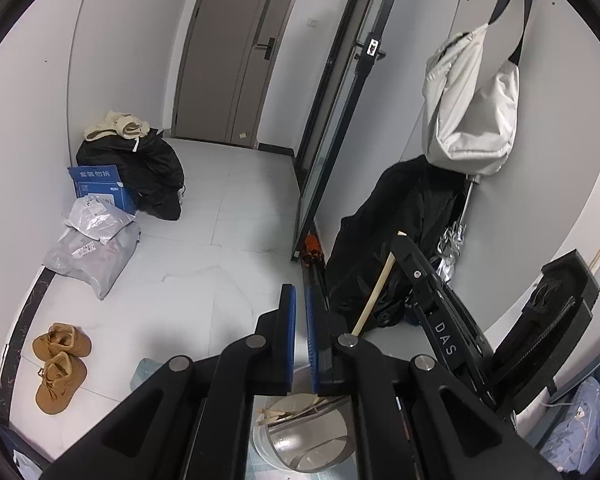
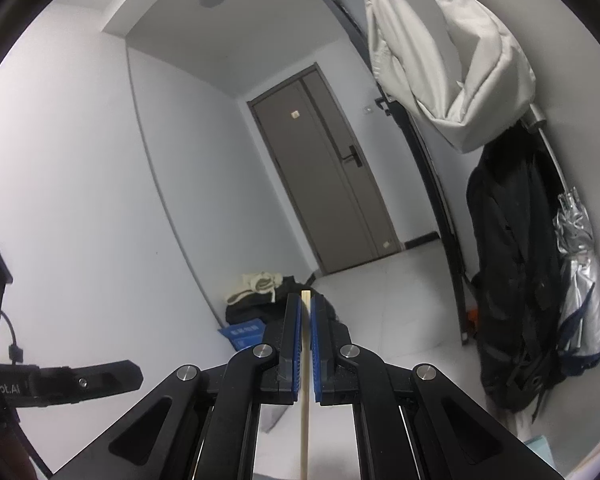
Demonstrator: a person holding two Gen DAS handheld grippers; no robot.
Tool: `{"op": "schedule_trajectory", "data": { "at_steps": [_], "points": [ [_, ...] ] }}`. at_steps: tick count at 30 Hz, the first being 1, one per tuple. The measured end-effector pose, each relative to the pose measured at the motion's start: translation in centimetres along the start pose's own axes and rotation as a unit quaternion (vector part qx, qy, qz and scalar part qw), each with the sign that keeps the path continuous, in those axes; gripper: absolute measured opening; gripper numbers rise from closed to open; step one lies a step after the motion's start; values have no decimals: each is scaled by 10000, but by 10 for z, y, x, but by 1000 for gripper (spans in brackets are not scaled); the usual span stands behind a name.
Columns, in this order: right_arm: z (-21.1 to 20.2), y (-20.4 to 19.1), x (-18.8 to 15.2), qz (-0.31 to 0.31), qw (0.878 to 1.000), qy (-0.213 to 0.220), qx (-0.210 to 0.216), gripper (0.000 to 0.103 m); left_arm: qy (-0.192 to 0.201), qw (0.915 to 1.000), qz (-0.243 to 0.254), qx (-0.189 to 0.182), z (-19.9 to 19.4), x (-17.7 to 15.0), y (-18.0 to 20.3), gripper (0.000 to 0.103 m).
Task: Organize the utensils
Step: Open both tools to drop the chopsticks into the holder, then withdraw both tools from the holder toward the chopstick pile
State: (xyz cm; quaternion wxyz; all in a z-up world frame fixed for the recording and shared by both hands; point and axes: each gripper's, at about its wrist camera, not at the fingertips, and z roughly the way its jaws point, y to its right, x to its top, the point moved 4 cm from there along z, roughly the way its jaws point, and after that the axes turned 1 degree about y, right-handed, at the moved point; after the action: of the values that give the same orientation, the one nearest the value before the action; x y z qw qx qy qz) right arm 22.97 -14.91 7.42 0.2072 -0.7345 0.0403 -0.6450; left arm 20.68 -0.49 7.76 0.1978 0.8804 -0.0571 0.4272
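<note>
My right gripper (image 2: 305, 312) is clamped on a pale chopstick (image 2: 305, 380), running btwn the blue pads. Only the left view shows the metal bowl (image 1: 300, 440) w/ wooden utensils (image 1: 288, 410) below my left gripper (image 1: 300, 304), pads together, nothing in them.

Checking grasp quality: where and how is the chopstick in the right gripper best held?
As now: the right gripper pinches the thin chopstick near its upper end, pads flat on its sides, the stick running lengthwise between them.
</note>
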Motion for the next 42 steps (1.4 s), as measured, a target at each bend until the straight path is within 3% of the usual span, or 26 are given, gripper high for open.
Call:
{"op": "schedule_trajectory", "data": {
  "at_steps": [6, 11, 13, 16, 18, 21, 23, 30, 33, 40, 42],
  "points": [
    [-5, -3, -13, -192, 9996, -210, 54, 4, -231, 9996, -136, 12, 8, -13, -8, 2],
    [-14, -3, -28, -213, 9977, -588, 245, 6, -397, 9983, -304, 286, 13, -27, -18, 2],
    [-17, -5, -36, -238, 9957, -824, 359, 6, -496, 9971, -347, 460, 14, -32, -21, 7],
    [-23, -9, -49, -322, 9906, -1220, 532, 7, -549, 9961, -401, 562, 10, -40, -23, 24],
    [-29, -11, -57, -364, 9872, -1440, 581, 8, -451, 9955, -404, 734, 2, -43, -24, 45],
    [-40, -11, -63, -332, 9834, -1681, 594, 16, -267, 9947, -447, 888, -10, -46, -27, 58],
    [-51, -8, -61, -234, 9839, -1680, 554, 29, -219, 9937, -458, 996, -18, -49, -26, 63],
    [-88, -16, -47, -326, 9854, -1602, 483, 46, -30, 9922, -454, 1161, -42, -64, -19, 65],
    [-105, -20, -41, -404, 9861, -1544, 463, 53, 51, 9915, -472, 1208, -53, -71, -15, 74],
    [-144, -19, -40, -525, 9874, -1460, 302, 74, 261, 9901, -354, 1332, -74, -92, -3, 82],
    [-152, -18, -42, -546, 9878, -1436, 245, 75, 316, 9896, -345, 1358, -78, -98, -1, 84]
  ]
}}
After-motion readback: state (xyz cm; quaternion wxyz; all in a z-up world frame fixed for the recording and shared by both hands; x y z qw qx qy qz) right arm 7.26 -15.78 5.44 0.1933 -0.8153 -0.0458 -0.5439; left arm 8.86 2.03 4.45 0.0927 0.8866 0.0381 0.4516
